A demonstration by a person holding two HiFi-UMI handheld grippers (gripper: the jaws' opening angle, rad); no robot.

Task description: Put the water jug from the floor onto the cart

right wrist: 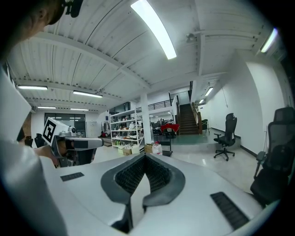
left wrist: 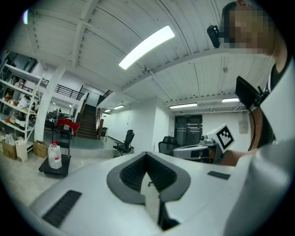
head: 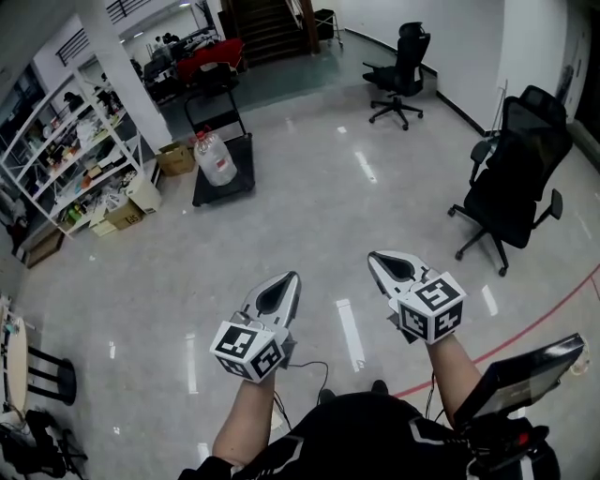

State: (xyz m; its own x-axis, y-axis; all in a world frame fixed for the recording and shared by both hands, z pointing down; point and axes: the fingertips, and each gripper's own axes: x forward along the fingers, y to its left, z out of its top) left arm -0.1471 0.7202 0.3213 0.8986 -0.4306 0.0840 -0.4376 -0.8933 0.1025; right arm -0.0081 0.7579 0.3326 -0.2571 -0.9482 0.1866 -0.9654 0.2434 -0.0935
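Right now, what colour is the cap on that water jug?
Red: the cap tops the clear water jug. The head view shows it best.

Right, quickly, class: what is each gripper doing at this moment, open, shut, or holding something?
Left gripper: shut, holding nothing.
Right gripper: shut, holding nothing.

You're in: open office-workshop hall | signs: stocked metal shelving (head: 70, 159), cardboard boxes (head: 175, 157), rolling office chairs (head: 398, 75), staircase (head: 267, 28), ceiling strip lights (right wrist: 154, 27), polished floor (head: 309, 216)
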